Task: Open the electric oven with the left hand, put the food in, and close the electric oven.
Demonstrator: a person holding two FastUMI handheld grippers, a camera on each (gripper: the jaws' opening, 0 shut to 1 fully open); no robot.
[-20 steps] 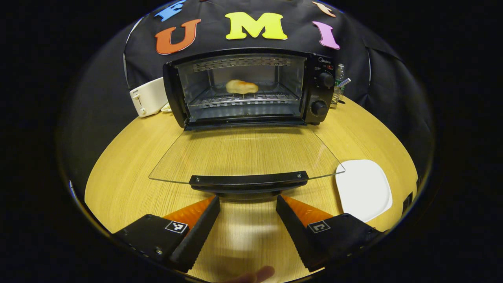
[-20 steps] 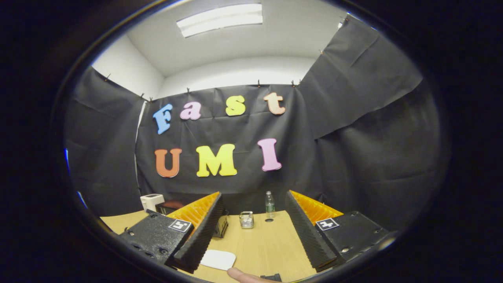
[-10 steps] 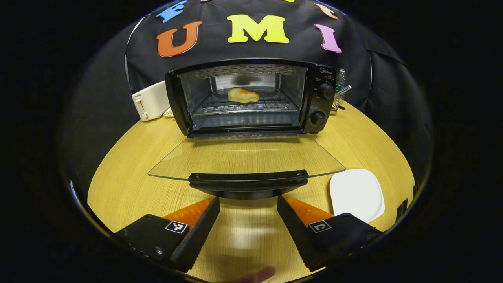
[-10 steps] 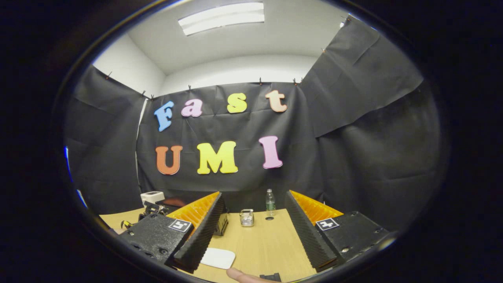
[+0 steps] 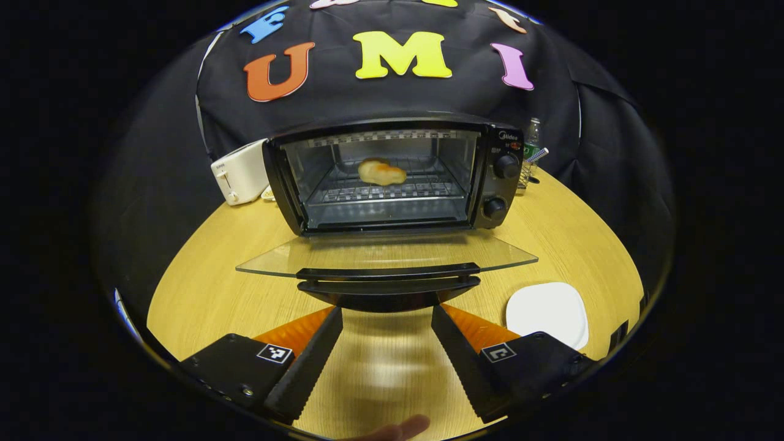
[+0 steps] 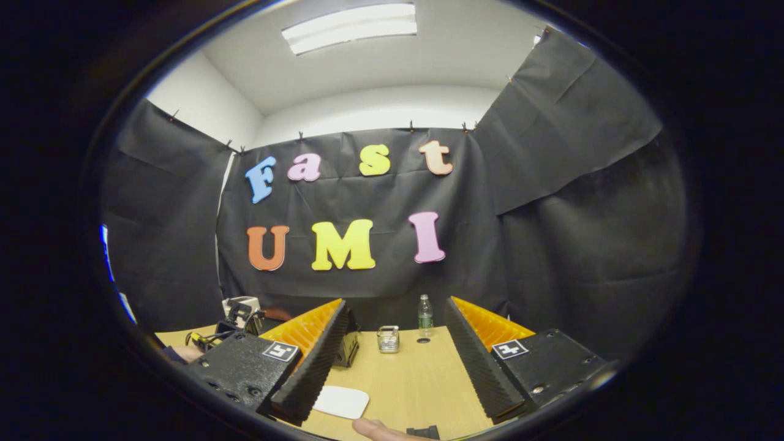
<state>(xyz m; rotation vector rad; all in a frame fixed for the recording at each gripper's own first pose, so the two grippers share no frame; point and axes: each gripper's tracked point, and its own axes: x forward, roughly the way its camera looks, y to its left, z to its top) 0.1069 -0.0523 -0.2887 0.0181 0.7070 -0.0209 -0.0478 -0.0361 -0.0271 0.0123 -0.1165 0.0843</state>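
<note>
We see the food (image 5: 381,172), a pale golden piece, lying on the wire rack (image 5: 386,191) inside the electric oven (image 5: 392,174), toward the back of the cavity and a little left of centre. The oven stands at the far side of the wooden table (image 5: 569,239), against the black cloth wall. Its glass door (image 5: 386,252) hangs open, swung down and forward to roughly level, with the dark handle (image 5: 387,280) along its near edge.

In the left gripper view, the left gripper (image 5: 386,315) sits just beneath and in front of that handle with its 2 fingers spread wide. They hold nothing, and we cannot tell whether their tips touch the handle's underside. A fingertip of the person (image 5: 404,427) shows at the bottom edge.

On the oven's right face are 2 knobs (image 5: 507,166), one above the other. A white toaster (image 5: 240,171) stands just left of the oven, a bottle (image 5: 531,131) behind its right corner, and a white plate (image 5: 547,313) lies on the table to the right of the door.

In the right gripper view, the right gripper (image 6: 395,315) is raised and aimed at the cloth wall, its 2 fingers wide apart and empty. Between them, farther off, we see a small metal holder (image 6: 386,339) and the bottle.
</note>
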